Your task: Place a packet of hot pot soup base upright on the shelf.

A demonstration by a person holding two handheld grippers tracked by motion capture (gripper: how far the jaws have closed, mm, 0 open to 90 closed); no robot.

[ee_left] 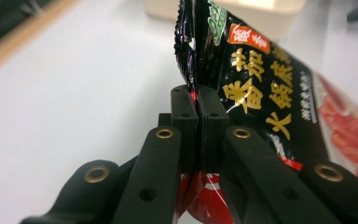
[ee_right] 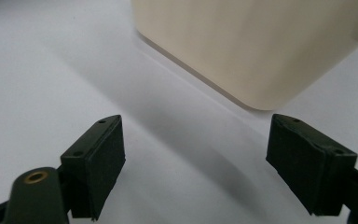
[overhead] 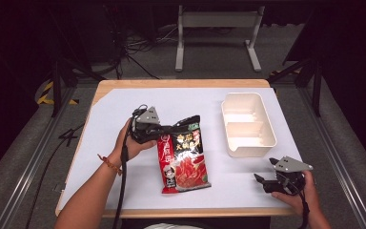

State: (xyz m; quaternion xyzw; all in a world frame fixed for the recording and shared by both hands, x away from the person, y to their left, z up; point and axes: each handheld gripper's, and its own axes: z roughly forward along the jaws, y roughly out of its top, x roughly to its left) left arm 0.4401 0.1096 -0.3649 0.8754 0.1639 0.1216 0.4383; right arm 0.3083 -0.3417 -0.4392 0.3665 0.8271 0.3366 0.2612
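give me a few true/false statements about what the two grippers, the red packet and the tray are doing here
1. The left gripper is shut on the top edge of the red packet. True.
2. The right gripper holds the cream tray. False: its jaws stand open over the white table cover, with the tray ahead of them and apart from them.
3. The red packet lies inside the tray. False: in the high view it sits on the white table cover, to the left of the tray.
4. The tray has inner dividers and looks empty. True.
5. The right gripper is near the table's front right corner. True.
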